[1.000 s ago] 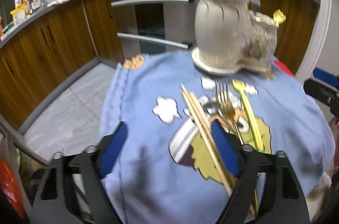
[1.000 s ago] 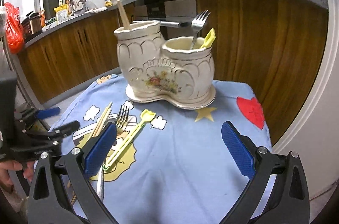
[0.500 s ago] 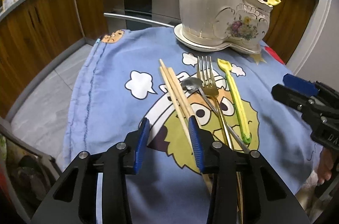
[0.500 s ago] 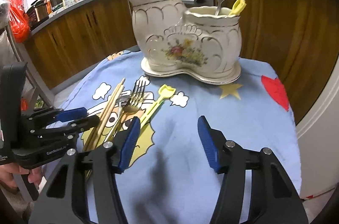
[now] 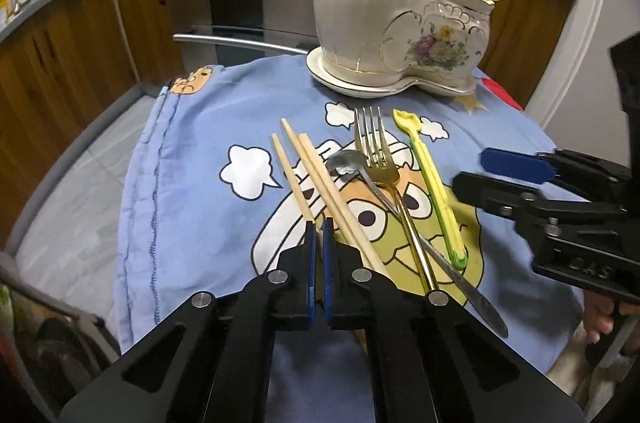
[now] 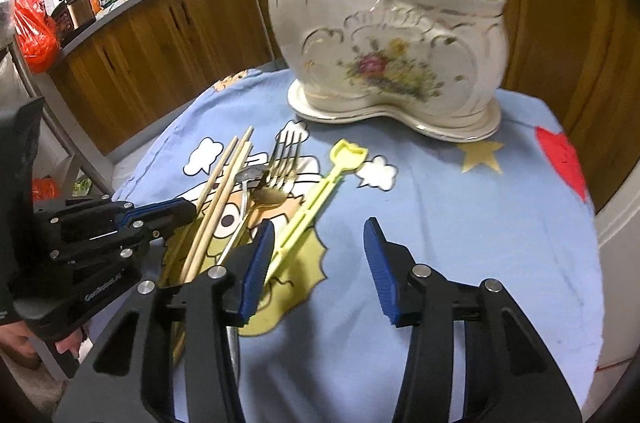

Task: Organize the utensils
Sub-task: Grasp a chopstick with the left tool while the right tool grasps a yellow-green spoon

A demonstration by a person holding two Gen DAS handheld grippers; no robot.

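Note:
Several utensils lie on the blue cartoon cloth (image 5: 192,191): wooden chopsticks (image 5: 320,179), a silver spoon (image 5: 348,163), a gold fork (image 5: 380,159) and a yellow-green plastic pick (image 5: 432,183). My left gripper (image 5: 319,235) is shut on the near end of one chopstick (image 5: 292,179). My right gripper (image 6: 316,243) is open, low over the cloth, with the pick (image 6: 316,203) by its left finger. The white ceramic holder (image 5: 396,35) stands at the back and holds chopsticks, a fork and a yellow pick.
The cloth covers a small round table whose edge drops off on all sides. Wooden kitchen cabinets (image 5: 60,63) and an oven (image 5: 240,3) stand behind it. A red heart patch (image 6: 560,159) marks the cloth's right side.
My left gripper has gone from wide open to shut on a chopstick and moved in low. My right gripper has narrowed and moved closer to the utensils.

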